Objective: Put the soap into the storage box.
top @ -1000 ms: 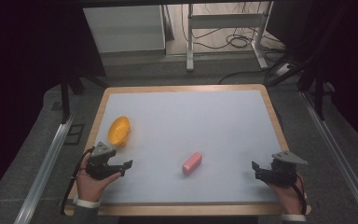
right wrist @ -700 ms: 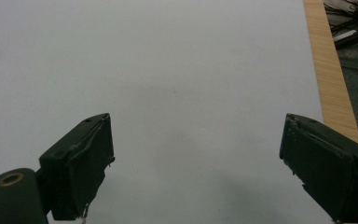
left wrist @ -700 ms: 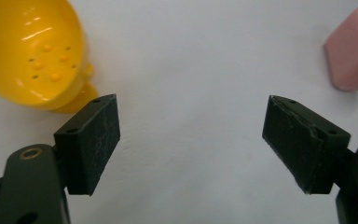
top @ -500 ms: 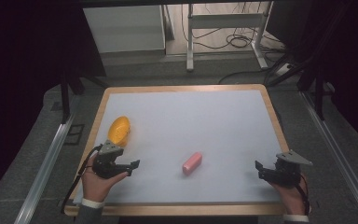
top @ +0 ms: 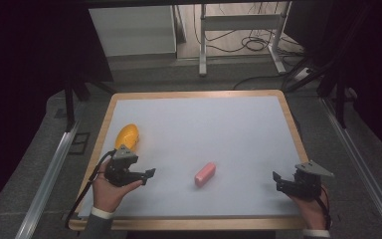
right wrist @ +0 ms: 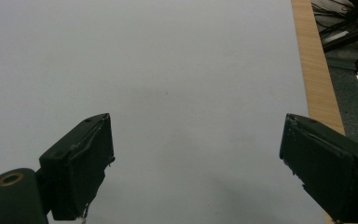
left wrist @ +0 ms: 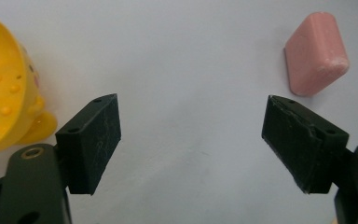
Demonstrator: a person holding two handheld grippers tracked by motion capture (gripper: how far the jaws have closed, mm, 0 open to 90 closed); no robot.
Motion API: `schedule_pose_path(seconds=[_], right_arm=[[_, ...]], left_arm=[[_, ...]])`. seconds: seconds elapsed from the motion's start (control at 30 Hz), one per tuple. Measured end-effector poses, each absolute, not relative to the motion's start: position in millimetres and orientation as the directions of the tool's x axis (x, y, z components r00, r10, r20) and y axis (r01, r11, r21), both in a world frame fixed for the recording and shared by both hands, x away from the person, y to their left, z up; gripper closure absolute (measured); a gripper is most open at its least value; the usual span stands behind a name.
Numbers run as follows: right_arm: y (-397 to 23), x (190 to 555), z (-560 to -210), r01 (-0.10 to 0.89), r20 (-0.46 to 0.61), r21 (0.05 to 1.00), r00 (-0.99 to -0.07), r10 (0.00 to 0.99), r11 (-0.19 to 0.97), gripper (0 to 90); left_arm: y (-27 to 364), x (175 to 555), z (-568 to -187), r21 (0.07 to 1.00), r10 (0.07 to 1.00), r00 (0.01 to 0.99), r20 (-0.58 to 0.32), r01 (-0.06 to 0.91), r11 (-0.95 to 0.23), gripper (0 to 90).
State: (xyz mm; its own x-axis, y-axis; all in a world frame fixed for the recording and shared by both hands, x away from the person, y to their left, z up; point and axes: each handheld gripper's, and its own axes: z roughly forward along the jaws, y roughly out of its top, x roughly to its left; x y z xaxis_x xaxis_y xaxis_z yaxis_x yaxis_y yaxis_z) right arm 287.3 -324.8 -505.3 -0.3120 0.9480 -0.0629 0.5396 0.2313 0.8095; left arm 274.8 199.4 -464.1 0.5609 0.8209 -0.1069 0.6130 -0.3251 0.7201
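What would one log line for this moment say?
left gripper: open, nearing pink block | right gripper: open, idle | yellow cup: untouched

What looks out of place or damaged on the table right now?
Only the yellow plastic cup with raised dots stands out: it lies tipped on its side near the table's left edge. The pink rounded block looks intact.

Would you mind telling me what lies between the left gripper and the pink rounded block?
Nothing: only bare white tabletop separates the left gripper from the pink rounded block, as the high view and the left gripper view show.
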Motion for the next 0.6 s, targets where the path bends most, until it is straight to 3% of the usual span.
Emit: schedule_pose_path(seconds=[0.6], right_arm=[[-323.9, 286.5, -504.6, 0.534, -0.068, 0.813, -0.311, 0.948, 0.234, 9.4]], left_arm=[[179.9, 283.1, -450.3, 0.693, 0.787, 0.606, -0.116, 0.617, -0.373, 20.1]])
